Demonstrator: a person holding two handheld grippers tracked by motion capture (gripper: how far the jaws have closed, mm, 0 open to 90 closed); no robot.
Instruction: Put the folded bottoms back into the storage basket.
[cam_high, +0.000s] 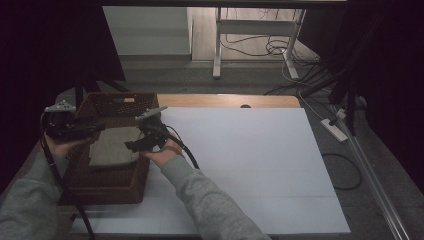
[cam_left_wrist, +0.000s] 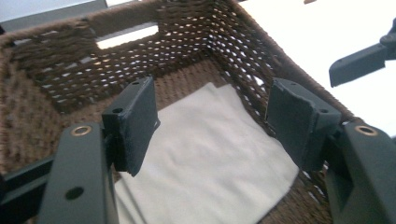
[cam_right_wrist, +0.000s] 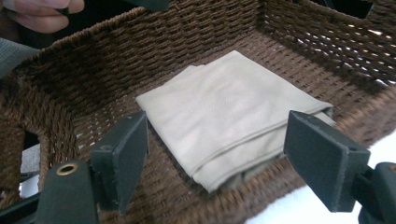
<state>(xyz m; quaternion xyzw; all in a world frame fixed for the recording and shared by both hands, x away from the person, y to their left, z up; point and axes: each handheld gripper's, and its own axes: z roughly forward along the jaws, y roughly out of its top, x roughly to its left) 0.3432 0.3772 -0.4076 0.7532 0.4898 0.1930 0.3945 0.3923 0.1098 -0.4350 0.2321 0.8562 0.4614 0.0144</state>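
Observation:
A folded beige cloth (cam_high: 114, 146) (cam_left_wrist: 205, 154) (cam_right_wrist: 224, 112) lies flat on the floor of a brown woven basket (cam_high: 107, 182) (cam_left_wrist: 56, 74) (cam_right_wrist: 140, 42) at the table's left. My left gripper (cam_high: 100, 127) (cam_left_wrist: 212, 123) hovers over the basket's left side, open, with nothing between its jaws. My right gripper (cam_high: 131, 146) (cam_right_wrist: 217, 154) hangs at the basket's right rim, above the cloth's edge, also open and holding nothing.
A white board (cam_high: 240, 160) covers the table to the right of the basket. The wooden table edge (cam_high: 230, 100) shows behind it. Beyond the table are a desk frame (cam_high: 255, 40), loose cables and a power strip (cam_high: 335, 129) on the floor.

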